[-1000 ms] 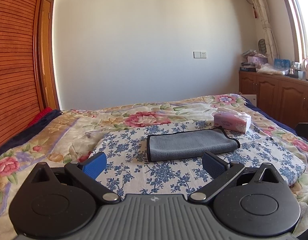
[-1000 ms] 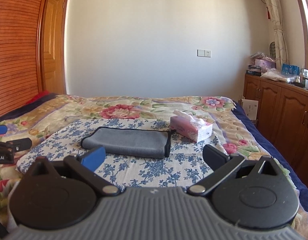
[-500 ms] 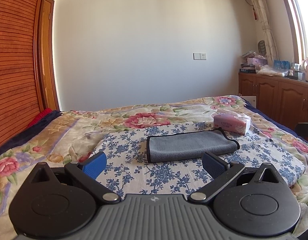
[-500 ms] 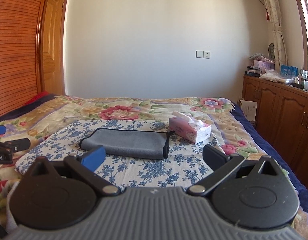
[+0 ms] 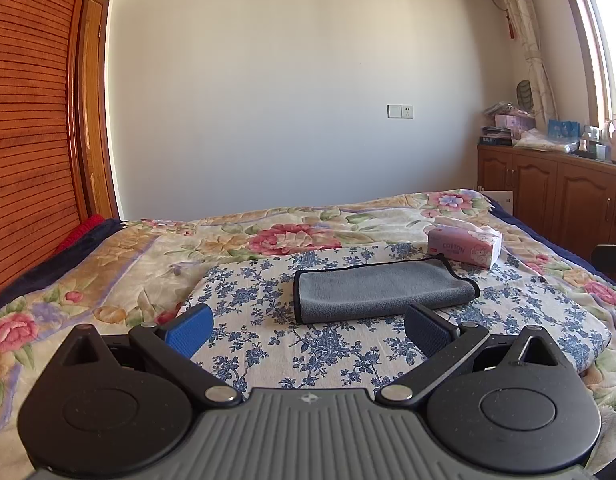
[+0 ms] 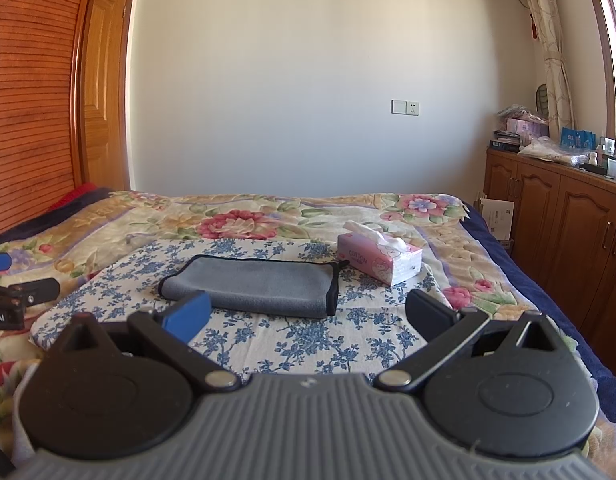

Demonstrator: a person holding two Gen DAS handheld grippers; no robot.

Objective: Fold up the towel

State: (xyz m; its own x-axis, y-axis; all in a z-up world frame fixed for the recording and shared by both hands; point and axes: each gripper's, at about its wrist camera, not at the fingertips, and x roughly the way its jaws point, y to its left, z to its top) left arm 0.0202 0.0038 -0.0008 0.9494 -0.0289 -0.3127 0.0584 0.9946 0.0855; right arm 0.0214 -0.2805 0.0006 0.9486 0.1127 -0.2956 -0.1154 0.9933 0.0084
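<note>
A grey towel (image 5: 381, 290) with a black edge lies folded flat on a blue-flowered cloth (image 5: 268, 344) on the bed. It also shows in the right wrist view (image 6: 260, 286). My left gripper (image 5: 308, 330) is open and empty, held back from the towel's near edge. My right gripper (image 6: 308, 316) is open and empty, also short of the towel. The left gripper's fingers (image 6: 24, 292) show at the far left of the right wrist view.
A pink tissue box (image 5: 463, 242) stands just beyond the towel's right end, also in the right wrist view (image 6: 377, 254). A flowered quilt (image 5: 108, 272) covers the bed. Wooden cabinets (image 6: 555, 216) line the right wall, a slatted wardrobe (image 5: 24, 140) the left.
Both grippers have drawn slightly back and up from the towel, which now sits a little lower in both views. The towel has not moved.
</note>
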